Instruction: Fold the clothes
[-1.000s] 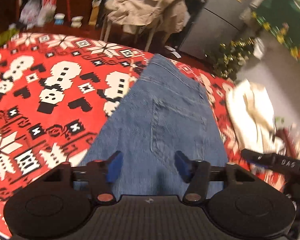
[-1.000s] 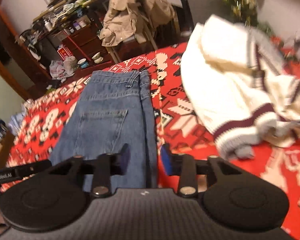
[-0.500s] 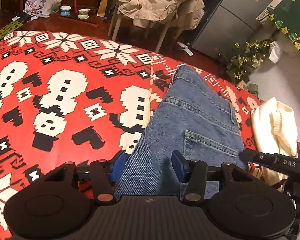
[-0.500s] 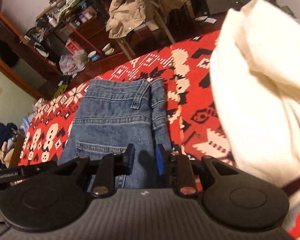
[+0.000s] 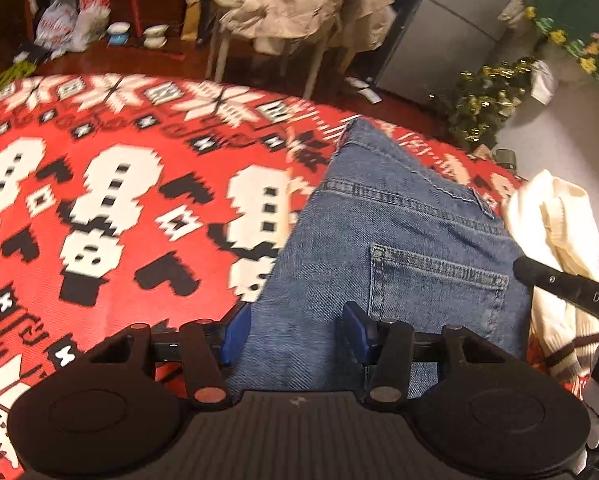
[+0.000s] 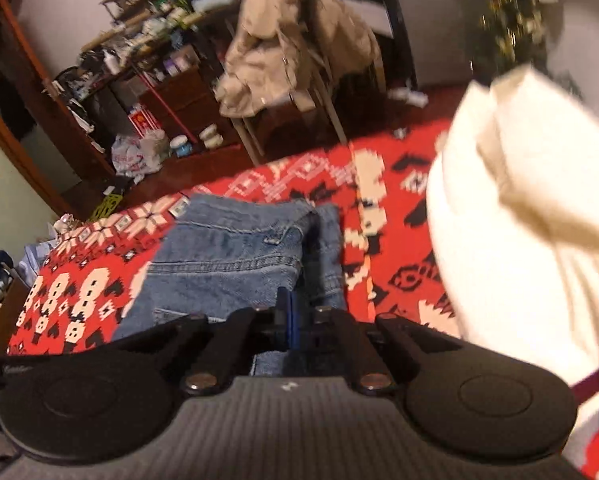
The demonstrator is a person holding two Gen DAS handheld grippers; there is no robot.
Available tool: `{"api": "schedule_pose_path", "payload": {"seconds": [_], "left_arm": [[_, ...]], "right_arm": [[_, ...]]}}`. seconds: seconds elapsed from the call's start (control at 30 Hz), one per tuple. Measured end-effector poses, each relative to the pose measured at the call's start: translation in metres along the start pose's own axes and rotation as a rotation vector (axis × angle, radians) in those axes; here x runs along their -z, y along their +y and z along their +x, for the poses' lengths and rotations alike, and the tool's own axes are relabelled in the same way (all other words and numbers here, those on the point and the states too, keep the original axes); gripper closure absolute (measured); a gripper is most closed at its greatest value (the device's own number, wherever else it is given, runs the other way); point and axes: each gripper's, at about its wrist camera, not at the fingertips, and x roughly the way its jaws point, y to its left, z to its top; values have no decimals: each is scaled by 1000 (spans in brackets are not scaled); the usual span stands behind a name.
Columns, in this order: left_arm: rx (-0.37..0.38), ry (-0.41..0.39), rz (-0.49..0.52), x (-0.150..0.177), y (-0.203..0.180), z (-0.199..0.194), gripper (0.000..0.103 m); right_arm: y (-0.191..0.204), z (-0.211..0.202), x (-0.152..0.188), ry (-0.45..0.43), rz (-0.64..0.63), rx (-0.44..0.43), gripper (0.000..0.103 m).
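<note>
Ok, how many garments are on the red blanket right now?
2. The blue jeans lie flat mid-blanket, under both grippers; the cream sweater sits heaped to their right. More could be hidden outside the views.

The right tool (image 6: 288, 312), its blue pads pressed together, pinches the folded blue denim jeans (image 6: 235, 256) on the red patterned blanket (image 6: 383, 216); right of the jeans lies a cream knit sweater (image 6: 519, 248).

To your left tong's left, the red blanket (image 5: 119, 208) lies bare and passable. Right of both tongs, the cream sweater (image 6: 519, 240) heaps just beside the jeans (image 5: 387, 248). Ahead, a chair draped with a jacket (image 5: 299, 4) stands off the blanket's edge.
</note>
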Motion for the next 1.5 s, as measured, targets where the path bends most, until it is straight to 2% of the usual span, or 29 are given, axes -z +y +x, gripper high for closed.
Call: {"api": "schedule_pose_path", "payload": {"seconds": [0.1,0.2,0.33,0.37,0.4,0.5,0.53,0.57,0.6,0.63,0.7,0.83,1.0,1.03,1.13,1.23,1.3,1.5], "left_arm": [[-19,3,48,2,-10,7,53],[-51,25,82,5,-15,19,54],[-52,12,115,10,-17,18,54],[-46,12,110,10,-15,17,56],[-40,13,103,10,-13,15,61],[48,8,36,8,0,2,65],[82,6,11,7,5,-3,71],[138,32,-18,8,9,-2,93],[177,58,-35,9,12,0,102],[182,68,-37,12,12,3,102],[139,67,-14,17,8,8,102],[138,72,-27,22,11,17,101],[166,95,-33,27,12,19,100],[168,96,-36,27,13,19,100],[172,98,-46,27,14,20,100],[176,104,-57,26,15,20,100],[178,106,-64,26,16,21,100],[150,97,-48,27,10,19,100]], "right_arm": [[-2,-11,2,-36,-21,17,103],[-16,11,5,36,2,67,103],[-22,22,14,53,13,85,102],[-23,23,15,53,15,88,102],[-24,25,16,58,19,91,101],[-27,25,18,57,-2,109,99],[-27,25,18,56,-8,111,99],[-27,25,20,56,-13,111,99],[-27,25,21,56,-19,112,99],[-26,24,23,54,-25,113,99],[-25,25,22,55,-25,117,99],[-26,22,20,63,-8,125,98],[-27,-8,23,55,-76,222,97],[-26,-18,25,45,-81,205,93],[-10,-49,38,5,-105,126,92],[17,-58,57,-13,-131,21,90],[29,-53,67,-29,-102,-68,86],[70,-25,90,-36,-179,-14,85]]}}
